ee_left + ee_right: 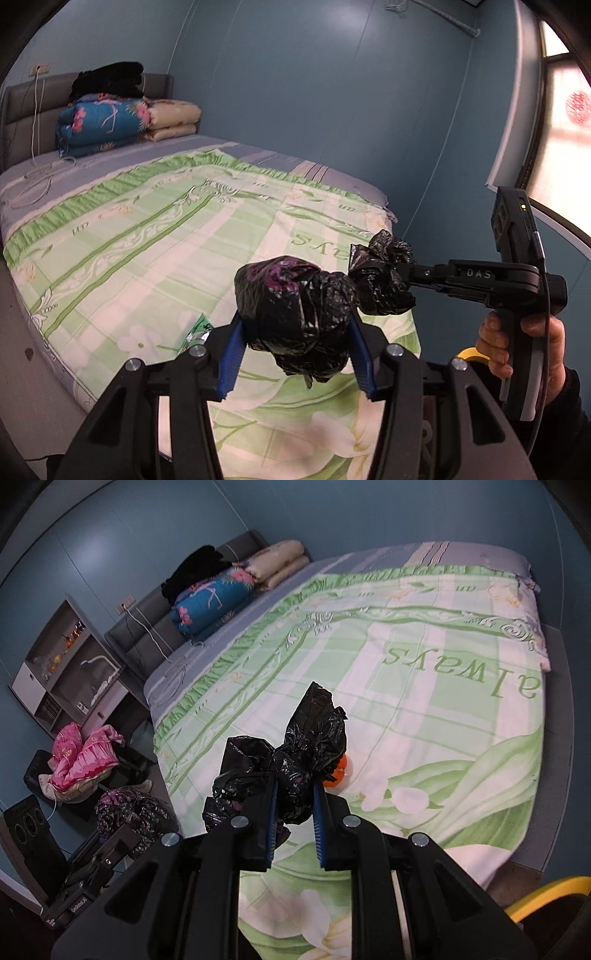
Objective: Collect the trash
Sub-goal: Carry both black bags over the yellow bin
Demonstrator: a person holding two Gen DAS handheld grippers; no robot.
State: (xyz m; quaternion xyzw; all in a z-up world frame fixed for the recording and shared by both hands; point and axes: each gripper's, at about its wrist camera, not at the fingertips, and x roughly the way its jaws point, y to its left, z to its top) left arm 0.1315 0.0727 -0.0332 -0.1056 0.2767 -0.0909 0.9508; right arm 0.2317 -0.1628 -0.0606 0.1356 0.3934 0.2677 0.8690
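A: Start at the jaws. What does the left gripper (295, 354) have?

B: Its jaws are clenched on the bulging body of the black trash bag (295, 317), blue pads pressing in from both sides. The bag hangs clear above the bed (110, 236), touching nothing below.

A: And the right gripper (293, 808)?

B: Its jaws are pinched tight on the crumpled neck of the same bag (314, 731), with the loose plastic flaring out past the fingertips. In the left wrist view it comes in from the right, a hand (524, 343) wrapped around its handle.

A: Why 2 grips on 1 bag?

B: My guess: 1 carries the weight of the body while the other keeps the mouth gathered, so nothing spills as the bag travels.

A: Anything left on the bed?

B: A green wrapper (201, 326) lies on the sheet just beside the left jaws, and something orange (338, 773) sits behind the bag in the right wrist view, partly hidden. Folded quilts (110, 122) are stacked at the headboard, well apart. If those 2 bits count as trash, collecting is not finished.
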